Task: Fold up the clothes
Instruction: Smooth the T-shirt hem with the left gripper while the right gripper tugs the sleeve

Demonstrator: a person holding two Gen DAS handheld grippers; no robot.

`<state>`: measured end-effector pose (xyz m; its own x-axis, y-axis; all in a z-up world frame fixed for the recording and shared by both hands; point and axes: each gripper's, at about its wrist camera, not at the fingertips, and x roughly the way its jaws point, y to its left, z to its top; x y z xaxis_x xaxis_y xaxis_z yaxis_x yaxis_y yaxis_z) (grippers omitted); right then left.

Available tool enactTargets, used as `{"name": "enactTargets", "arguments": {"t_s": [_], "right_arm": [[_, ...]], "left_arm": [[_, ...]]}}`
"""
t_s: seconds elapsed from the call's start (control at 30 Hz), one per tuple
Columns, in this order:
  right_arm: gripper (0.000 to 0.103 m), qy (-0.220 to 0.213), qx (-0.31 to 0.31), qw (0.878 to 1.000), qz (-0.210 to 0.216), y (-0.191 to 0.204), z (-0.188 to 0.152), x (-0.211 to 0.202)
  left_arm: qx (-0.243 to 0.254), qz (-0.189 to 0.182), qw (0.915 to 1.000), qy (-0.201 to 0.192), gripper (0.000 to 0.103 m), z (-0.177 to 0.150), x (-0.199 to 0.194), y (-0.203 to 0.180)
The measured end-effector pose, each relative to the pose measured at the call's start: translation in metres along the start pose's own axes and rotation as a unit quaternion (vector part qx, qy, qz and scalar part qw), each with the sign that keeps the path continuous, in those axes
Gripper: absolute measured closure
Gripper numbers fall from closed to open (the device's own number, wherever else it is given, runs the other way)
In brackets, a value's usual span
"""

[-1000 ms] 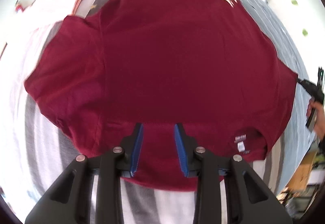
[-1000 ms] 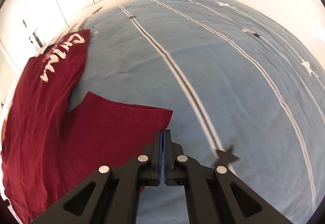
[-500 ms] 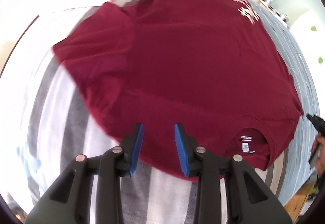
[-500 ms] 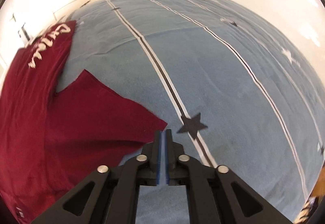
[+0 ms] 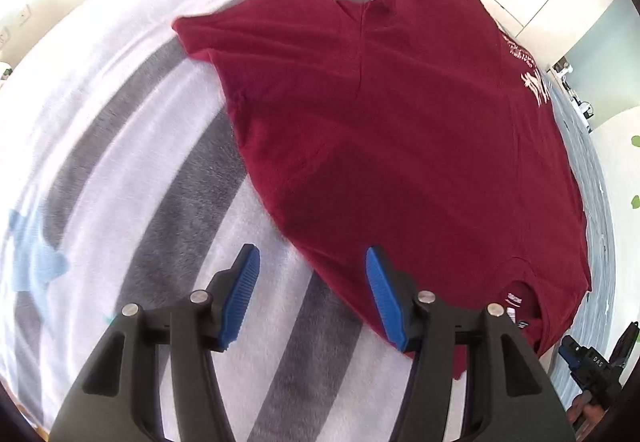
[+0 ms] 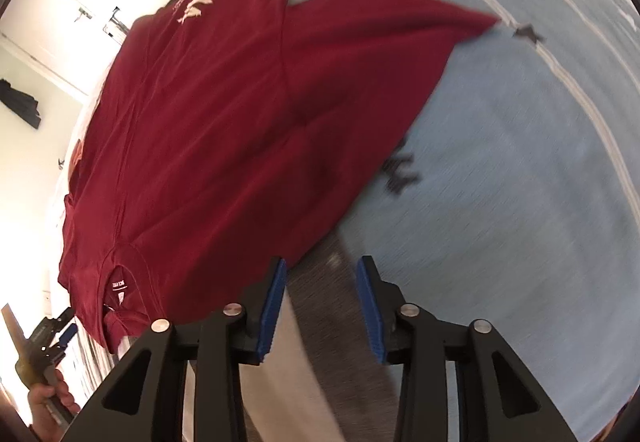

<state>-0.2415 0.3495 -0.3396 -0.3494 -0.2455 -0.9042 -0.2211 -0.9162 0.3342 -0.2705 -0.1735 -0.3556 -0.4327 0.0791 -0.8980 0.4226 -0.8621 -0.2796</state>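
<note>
Your left hand-held gripper point(image 5: 312, 298) is released, and its blue jaws are opening further; a second ago they stood narrower, over the collar edge of the dark red cotton T-shirt point(image 5: 400, 129). Now nothing is between them. They hang above the grey-and-white striped blanket point(image 5: 160, 169), and the right pad just overlaps the near shoulder edge of the shirt without pressing it.

The shirt itself lies spread flat on the bed, back side up, with the neck label near you and both short sleeves laid out. You hold it at no point now.

Your right hand-held gripper point(image 6: 322, 306) was clenched at the sleeve tip point(image 6: 480, 19) a second ago. It has let go, and its jaws are opening with nothing between them, just beside the right shoulder edge, over the light blue bedsheet with thin stripes and dark stars point(image 6: 520, 161).

In my judgement the spreading is finished, and both hand-held grippers are placed to take the shoulders for the first fold.
</note>
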Motion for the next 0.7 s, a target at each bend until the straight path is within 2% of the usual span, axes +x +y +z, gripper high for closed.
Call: {"name": "enactTargets", "arguments": {"t_s": [0.1, 0.3, 0.4, 0.43, 0.47, 0.5, 0.53, 0.57, 0.7], "right_arm": [[0.059, -0.004, 0.002, 1.000, 0.002, 0.003, -0.003, 0.004], [0.058, -0.011, 0.001, 1.000, 0.018, 0.008, 0.007, 0.009], [0.058, -0.013, 0.000, 0.999, 0.029, 0.012, 0.011, 0.013], [0.059, -0.014, -0.002, 0.999, 0.030, 0.013, 0.012, 0.014], [0.062, -0.015, -0.004, 0.999, 0.031, 0.014, 0.012, 0.015], [0.071, -0.017, -0.005, 0.999, 0.027, 0.013, 0.013, 0.015], [0.091, -0.016, -0.002, 1.000, 0.024, 0.010, 0.014, 0.014], [0.098, -0.016, 0.002, 1.000, 0.021, 0.007, 0.016, 0.014], [0.100, -0.018, -0.008, 1.000, 0.013, -0.001, 0.015, 0.003]], "left_arm": [[0.015, -0.013, 0.9998, -0.008, 0.050, -0.005, 0.003, -0.004], [0.007, -0.036, 0.9992, -0.017, 0.052, -0.006, 0.005, -0.002], [0.012, -0.037, 0.9991, -0.016, 0.072, -0.006, 0.006, -0.004], [0.015, -0.036, 0.9991, -0.015, 0.083, -0.006, 0.006, -0.005], [0.018, -0.036, 0.9991, -0.013, 0.096, -0.006, 0.006, -0.005], [0.021, -0.036, 0.9991, -0.013, 0.098, -0.005, 0.005, -0.006], [0.023, -0.035, 0.9990, -0.013, 0.098, -0.005, 0.003, -0.007], [0.028, -0.033, 0.9989, -0.015, 0.099, -0.005, 0.000, -0.008], [0.036, -0.030, 0.9987, -0.021, 0.099, -0.010, -0.016, -0.008]]}}
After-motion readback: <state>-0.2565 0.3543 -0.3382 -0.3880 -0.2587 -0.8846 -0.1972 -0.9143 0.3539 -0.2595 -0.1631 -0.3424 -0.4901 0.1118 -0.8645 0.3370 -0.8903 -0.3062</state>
